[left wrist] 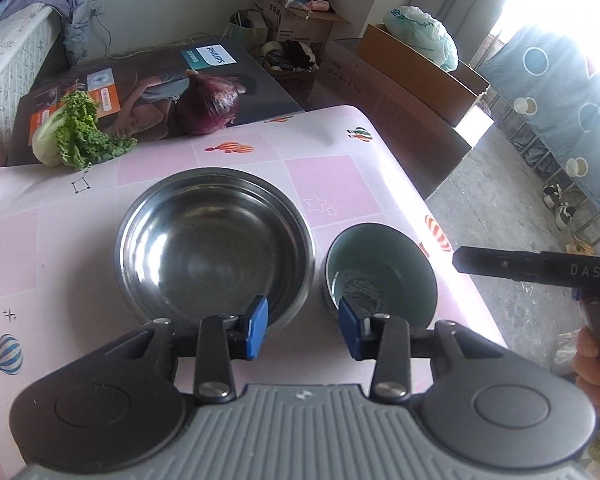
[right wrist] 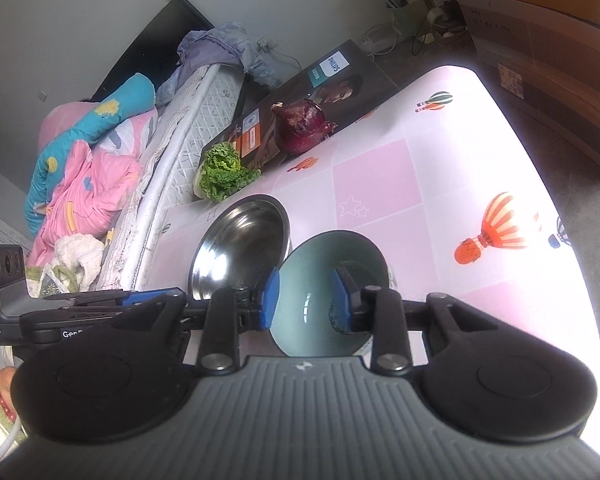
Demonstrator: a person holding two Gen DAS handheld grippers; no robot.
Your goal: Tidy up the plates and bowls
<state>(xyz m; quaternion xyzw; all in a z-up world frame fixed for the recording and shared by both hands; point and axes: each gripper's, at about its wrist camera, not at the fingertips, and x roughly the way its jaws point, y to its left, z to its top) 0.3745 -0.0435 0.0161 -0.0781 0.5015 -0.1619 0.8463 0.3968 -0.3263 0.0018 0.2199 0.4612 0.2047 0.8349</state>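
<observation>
Pink balloon-print table (left wrist: 80,216), PHILIPS box (left wrist: 208,56) behind; both claws (DAS-marked) spread, empty.

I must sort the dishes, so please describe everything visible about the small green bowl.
The small green bowl is round and deep, glazed pale green inside like ceramic, with a dark speckled patch at its bottom. It stands upright and empty on the pink tablecloth, close beside the steel bowl; whether they touch is unclear. Nothing grips it.
</observation>
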